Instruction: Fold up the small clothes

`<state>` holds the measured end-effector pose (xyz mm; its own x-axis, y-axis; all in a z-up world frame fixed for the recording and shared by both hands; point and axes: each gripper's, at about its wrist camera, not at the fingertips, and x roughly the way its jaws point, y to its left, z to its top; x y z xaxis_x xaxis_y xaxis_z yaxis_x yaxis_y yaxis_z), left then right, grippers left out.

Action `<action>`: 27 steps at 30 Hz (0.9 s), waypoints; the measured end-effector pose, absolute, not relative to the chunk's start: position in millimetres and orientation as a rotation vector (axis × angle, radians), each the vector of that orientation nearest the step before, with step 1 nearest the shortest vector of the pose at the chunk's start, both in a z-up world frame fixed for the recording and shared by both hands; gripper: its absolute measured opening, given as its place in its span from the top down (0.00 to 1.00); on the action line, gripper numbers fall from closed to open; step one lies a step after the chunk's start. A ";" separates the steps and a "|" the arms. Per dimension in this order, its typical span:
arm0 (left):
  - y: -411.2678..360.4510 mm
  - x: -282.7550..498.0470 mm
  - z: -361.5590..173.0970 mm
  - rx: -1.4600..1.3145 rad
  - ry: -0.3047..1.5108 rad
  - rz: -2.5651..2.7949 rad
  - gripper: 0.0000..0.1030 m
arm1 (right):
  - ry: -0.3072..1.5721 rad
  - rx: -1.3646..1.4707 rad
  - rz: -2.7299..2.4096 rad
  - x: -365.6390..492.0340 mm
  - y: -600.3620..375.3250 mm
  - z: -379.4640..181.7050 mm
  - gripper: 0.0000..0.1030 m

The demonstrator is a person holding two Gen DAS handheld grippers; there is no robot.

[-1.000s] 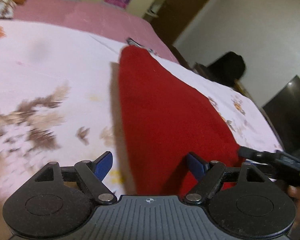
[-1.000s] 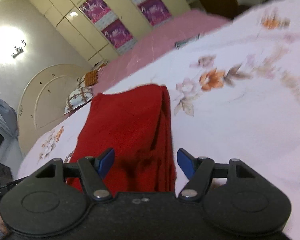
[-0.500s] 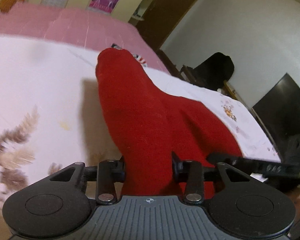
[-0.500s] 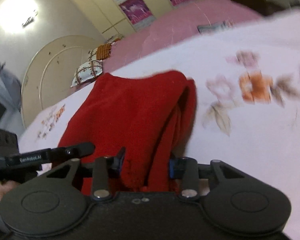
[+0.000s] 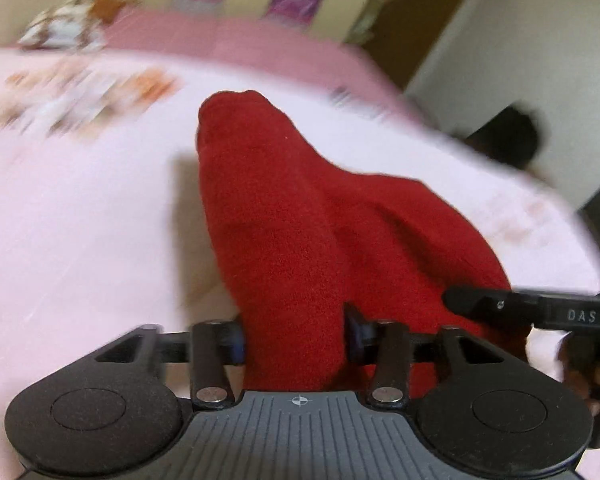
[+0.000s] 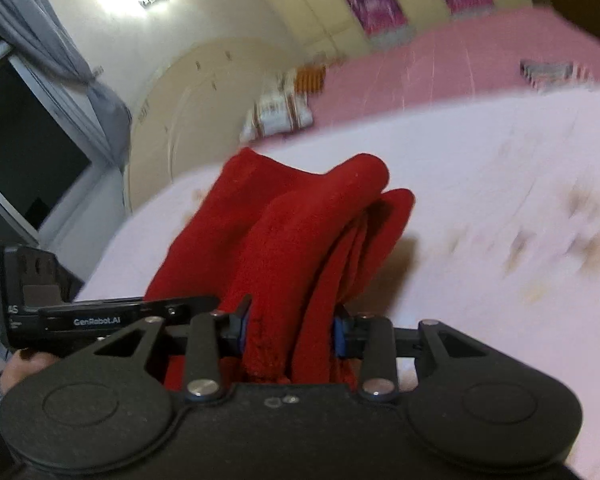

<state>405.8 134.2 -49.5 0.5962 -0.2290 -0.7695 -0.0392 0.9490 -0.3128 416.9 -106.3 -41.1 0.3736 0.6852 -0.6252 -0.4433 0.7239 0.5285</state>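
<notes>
Red cloth (image 5: 300, 240) now higher between fingers (image 5: 356, 334)

Both views look forward from just behind their own gripper fingers, low and very close over the floral bedsheet (image 5: 80, 220). The left wrist camera sits behind the left gripper (image 5: 296, 340) and faces along the bed toward the far pink bedspread (image 5: 236, 46), the wardrobe doors and a doorway at far right; the right gripper (image 5: 532, 308) juts in at its right edge. The right wrist camera sits behind the right gripper (image 6: 290, 328), tilted, facing the pillows (image 6: 278, 110), the headboard and a curtained window at left; the left gripper (image 6: 100, 316) shows at its left edge. Both share the red cloth (image 5: 300, 216) (image 6: 300, 232), filling each near centre, with the sheet, bedspread and wardrobe beyond.
</notes>
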 end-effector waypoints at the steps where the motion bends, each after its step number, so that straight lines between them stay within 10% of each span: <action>1: 131.1 400.9 -52.8 -0.262 0.895 -0.049 0.00 | 0.982 0.243 0.685 417.4 -95.6 -54.5 0.56; 16: 103.4 222.4 55.8 -0.157 0.642 0.083 0.00 | 0.763 0.117 0.563 299.0 -142.5 41.4 0.11; 27: 67.6 84.2 107.6 -0.134 0.508 0.068 0.00 | 0.590 -0.004 0.517 162.4 -134.0 92.9 0.01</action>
